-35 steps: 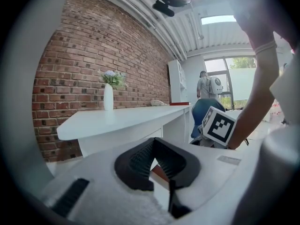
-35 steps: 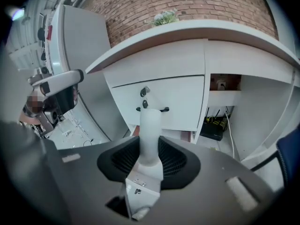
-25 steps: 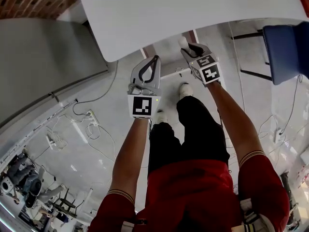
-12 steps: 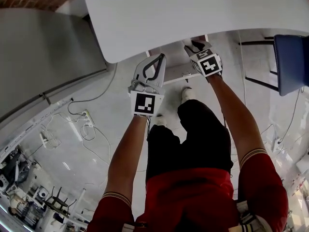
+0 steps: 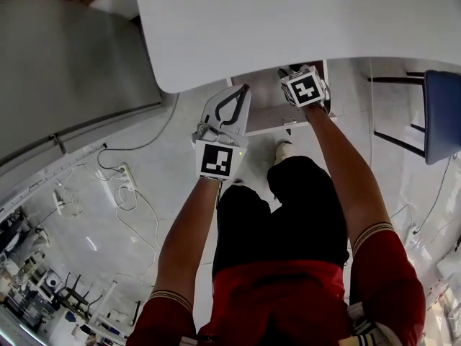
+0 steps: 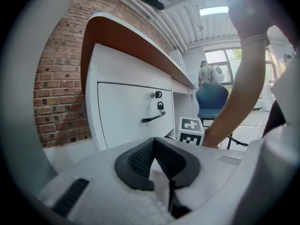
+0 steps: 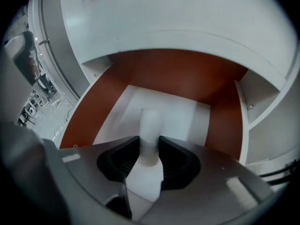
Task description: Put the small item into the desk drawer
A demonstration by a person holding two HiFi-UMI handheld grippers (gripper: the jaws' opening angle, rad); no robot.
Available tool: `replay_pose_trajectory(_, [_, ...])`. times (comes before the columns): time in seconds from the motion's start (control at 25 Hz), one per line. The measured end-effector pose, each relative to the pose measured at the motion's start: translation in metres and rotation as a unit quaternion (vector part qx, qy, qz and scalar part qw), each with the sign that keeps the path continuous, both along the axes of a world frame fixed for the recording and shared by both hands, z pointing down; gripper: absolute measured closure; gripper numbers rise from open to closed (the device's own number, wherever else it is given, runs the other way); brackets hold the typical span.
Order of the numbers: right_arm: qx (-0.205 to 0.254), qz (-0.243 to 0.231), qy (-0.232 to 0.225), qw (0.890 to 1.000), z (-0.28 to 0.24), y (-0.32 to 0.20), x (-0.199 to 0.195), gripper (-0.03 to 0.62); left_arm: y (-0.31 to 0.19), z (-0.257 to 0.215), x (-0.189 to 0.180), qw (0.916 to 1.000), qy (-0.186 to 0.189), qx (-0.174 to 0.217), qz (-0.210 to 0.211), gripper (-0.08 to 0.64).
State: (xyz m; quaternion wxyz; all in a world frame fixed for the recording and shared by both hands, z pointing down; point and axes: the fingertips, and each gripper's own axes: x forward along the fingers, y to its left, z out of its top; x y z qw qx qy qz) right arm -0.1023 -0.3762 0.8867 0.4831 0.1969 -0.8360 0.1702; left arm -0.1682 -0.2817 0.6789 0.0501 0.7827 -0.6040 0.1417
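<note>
A: Right gripper (image 7: pixel 150 148), state to be noted.

B: Its jaws are seen closed on the small item (image 7: pixel 150 125), a pale, narrow piece pressed between the two black pads and sticking out past their tips.

A: Position of the item?

B: It is held above the open desk drawer (image 7: pixel 174 112), over the white drawer floor; contact with the floor cannot be judged. In the head view this gripper is found just under the edge of the white desk top (image 5: pixel 288 20).

A: Left gripper (image 5: pixel 229 108)?

B: Its jaws are recorded as brought together at the tips, with nothing gripped. It is held to the left of the drawer, apart from it.

A: Surroundings?

B: A blue chair (image 5: pixel 443 114) is noted at the right.
</note>
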Motion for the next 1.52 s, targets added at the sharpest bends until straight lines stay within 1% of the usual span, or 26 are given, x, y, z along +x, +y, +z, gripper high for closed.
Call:
replay_pose_trajectory(0.24, [-0.007, -0.01, 0.026, 1.0, 0.03, -0.002, -0.004, 0.451, -0.002, 0.011, -0.011, 0.9998, -0.006, 0.01, -0.015, 0.554])
replay_pose_trajectory(0.44, [-0.014, -0.018, 0.04, 0.999, 0.05, 0.001, 0.0, 0.443, 0.0, 0.017, -0.013, 0.9998, -0.01, 0.007, -0.017, 0.554])
replay_pose_trajectory(0.6, [-0.011, -0.024, 0.026, 0.999, 0.048, 0.0, -0.003, 0.412, 0.0, 0.017, -0.011, 0.9998, -0.006, 0.007, -0.017, 0.554])
replay_pose_trajectory(0.68, [-0.01, -0.026, 0.022, 0.999, 0.041, 0.0, -0.001, 0.411, -0.001, 0.014, -0.01, 0.9998, -0.007, 0.005, -0.017, 0.554])
replay_pose_trajectory(0.8, [-0.006, -0.042, 0.007, 0.999, 0.027, 0.001, -0.004, 0.407, -0.001, 0.006, -0.006, 0.9999, -0.004, 0.001, -0.013, 0.554])
replay_pose_trajectory(0.96, [0.0, -0.048, -0.007, 0.999, -0.005, 0.005, -0.001, 0.407, 0.002, -0.009, 0.003, 1.0, 0.002, -0.003, -0.009, 0.554])
replay_pose_trajectory(1.08, [0.004, -0.051, -0.025, 0.998, -0.036, 0.011, 0.001, 0.408, 0.006, -0.025, 0.007, 0.9999, 0.008, -0.005, -0.01, 0.554])
replay_pose_trajectory(1.28, [0.021, -0.057, -0.075, 0.995, -0.102, 0.023, 0.005, 0.436, 0.014, -0.056, 0.014, 0.9995, 0.021, -0.019, -0.014, 0.554])
replay_pose_trajectory(1.52, [0.044, -0.042, -0.143, 0.988, -0.191, 0.042, 0.014, 0.492, 0.022, -0.106, 0.023, 0.9994, 0.026, -0.021, -0.003, 0.554])
